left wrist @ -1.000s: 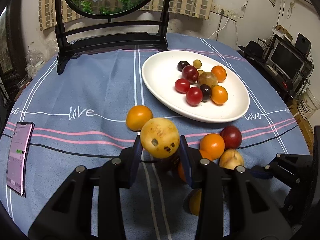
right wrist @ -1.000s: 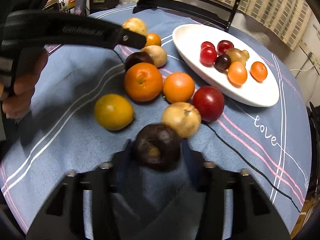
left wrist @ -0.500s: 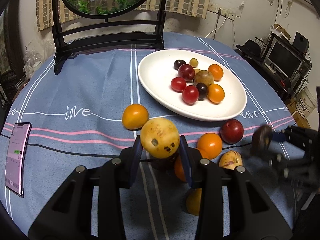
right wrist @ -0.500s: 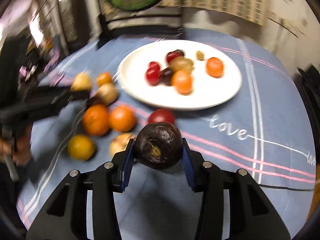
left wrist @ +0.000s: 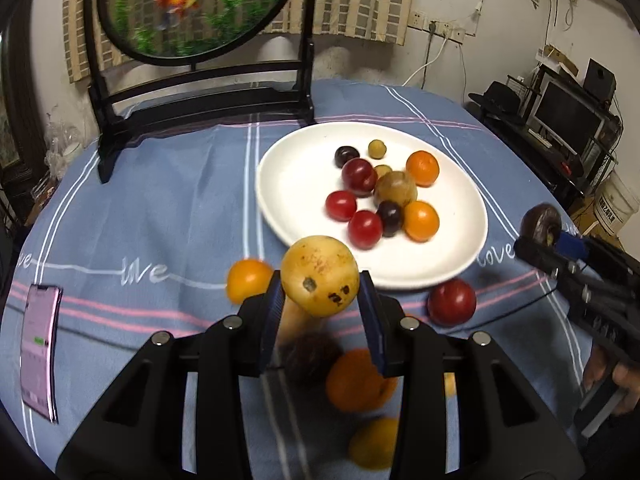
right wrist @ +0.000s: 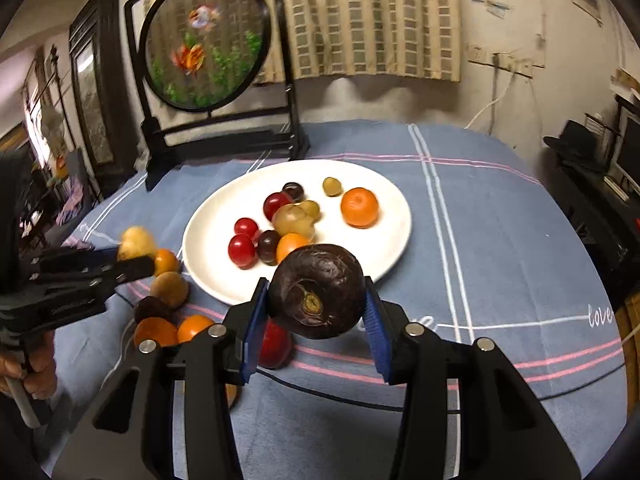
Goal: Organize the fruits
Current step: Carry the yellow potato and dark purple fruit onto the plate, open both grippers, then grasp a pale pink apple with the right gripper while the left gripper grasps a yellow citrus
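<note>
Left wrist view: the left tool [left wrist: 320,300] clamps a spotted yellow fruit [left wrist: 319,276] above the surface, just short of the white plate's [left wrist: 292,184] near rim. The right tool [right wrist: 312,312] pinches a wrinkled dark fruit [right wrist: 317,290], its stem scar facing the camera; both fruits are round, with no clear long axis. About ten small fruits sit on the plate; several oranges [left wrist: 248,280] and a red plum [left wrist: 452,302] lie loose at the surface's near edge.

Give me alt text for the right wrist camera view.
The right gripper clamps a wrinkled dark purple fruit above a blue tablecloth, facing a white plate of small fruits. At left, the left gripper holds a yellow fruit.
</note>
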The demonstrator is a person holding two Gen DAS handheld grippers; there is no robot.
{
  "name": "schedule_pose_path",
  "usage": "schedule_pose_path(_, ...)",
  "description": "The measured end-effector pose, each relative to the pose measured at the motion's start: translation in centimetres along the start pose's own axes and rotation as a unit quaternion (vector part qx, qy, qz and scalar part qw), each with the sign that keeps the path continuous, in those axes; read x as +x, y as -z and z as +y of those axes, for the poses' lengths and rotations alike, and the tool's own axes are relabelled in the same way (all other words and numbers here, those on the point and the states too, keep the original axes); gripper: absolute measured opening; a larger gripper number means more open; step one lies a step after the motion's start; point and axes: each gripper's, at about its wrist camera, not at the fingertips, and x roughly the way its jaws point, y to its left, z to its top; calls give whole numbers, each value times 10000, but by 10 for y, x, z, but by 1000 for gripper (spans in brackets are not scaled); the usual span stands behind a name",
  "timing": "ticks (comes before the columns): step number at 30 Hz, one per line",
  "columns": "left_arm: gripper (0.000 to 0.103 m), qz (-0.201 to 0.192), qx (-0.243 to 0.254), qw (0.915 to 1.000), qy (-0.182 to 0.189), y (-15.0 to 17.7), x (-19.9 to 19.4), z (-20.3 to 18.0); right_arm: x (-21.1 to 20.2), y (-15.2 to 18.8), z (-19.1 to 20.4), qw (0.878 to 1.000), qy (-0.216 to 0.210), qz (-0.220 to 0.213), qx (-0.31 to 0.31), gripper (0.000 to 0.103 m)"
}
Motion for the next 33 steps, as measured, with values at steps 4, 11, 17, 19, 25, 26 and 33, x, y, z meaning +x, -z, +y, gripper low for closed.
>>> schedule_pose_path(4, 38, 38, 112, 9999, -32, -30, 17, -11, 11, -18, 9, 9986, 326, 186, -374, 45)
schedule_pose_path(11, 38, 42, 18, 9999, -160, -39, 41, -11, 36, -11, 4, 9999, 120, -60, -30, 45)
schedule_pose_path(17, 38, 168, -15, 9999, -34, -30, 58, -10, 48, -6, 3, 9998, 85, -84, -150, 51)
schedule_pose_path(19, 38, 226, -22, 9997, 72, -27, 62, -10, 52, -3, 4, 9999, 14, -7, -106, 66)
schedule_pose_path(25, 81, -67, -61, 10000, -33, -24, 53, -10, 54, 1, 1, 9998, 121, 162, -77, 67)
schedule_pose_path(26, 82, -180, -57, 9998, -94, -23, 49, -10, 54, 3, -1, 9996, 160, 229, -55, 67)
schedule_pose_path(33, 87, -286, -124, 9995, -97, -24, 34, -11, 43, 5, -1, 9997, 30, 198, 101, 68)
